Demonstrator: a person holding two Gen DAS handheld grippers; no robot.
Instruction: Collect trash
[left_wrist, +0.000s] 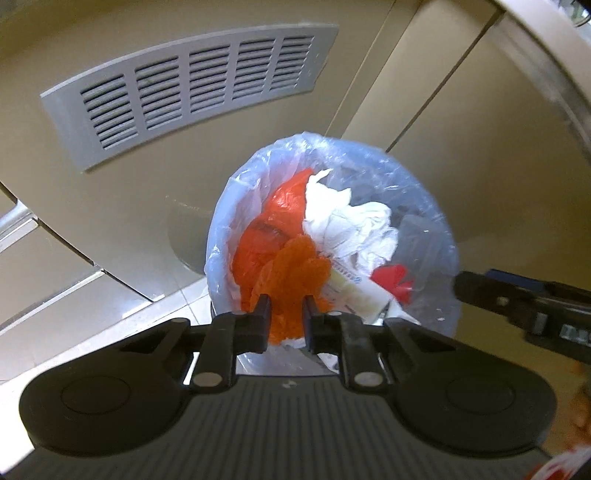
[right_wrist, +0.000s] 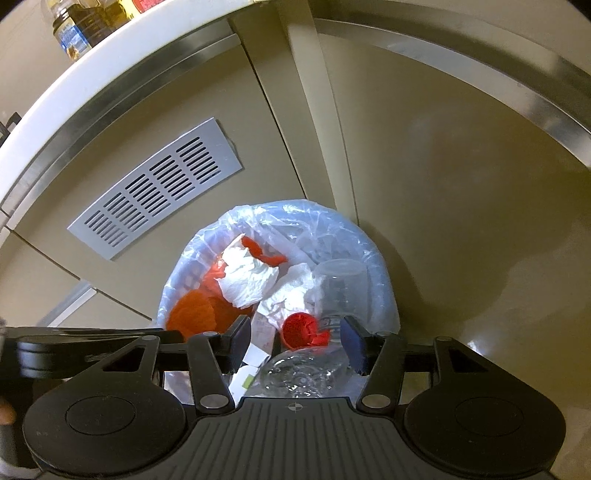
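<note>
A round bin with a clear plastic liner (left_wrist: 436, 206) stands on the floor against beige cabinets. It holds an orange plastic bag (left_wrist: 266, 236), crumpled white tissue (left_wrist: 351, 221) and a white carton (left_wrist: 354, 291). My left gripper (left_wrist: 287, 301) is over the bin's near rim, shut on a bunched piece of orange plastic (left_wrist: 295, 269). In the right wrist view my right gripper (right_wrist: 294, 323) hovers over the same lined bin (right_wrist: 369, 258). Its jaws stand wide around a clear bottle (right_wrist: 299, 373) with a red cap (right_wrist: 299, 326), with a gap at the left pad. The right gripper's finger (left_wrist: 480, 291) shows at the bin's right side.
A grey vent grille (left_wrist: 192, 85) is set in the cabinet door behind the bin. Above it runs a white counter edge with bottles (right_wrist: 74, 26). Pale floor tiles (left_wrist: 110, 314) lie left of the bin. A cabinet corner (right_wrist: 314, 110) rises just behind the bin.
</note>
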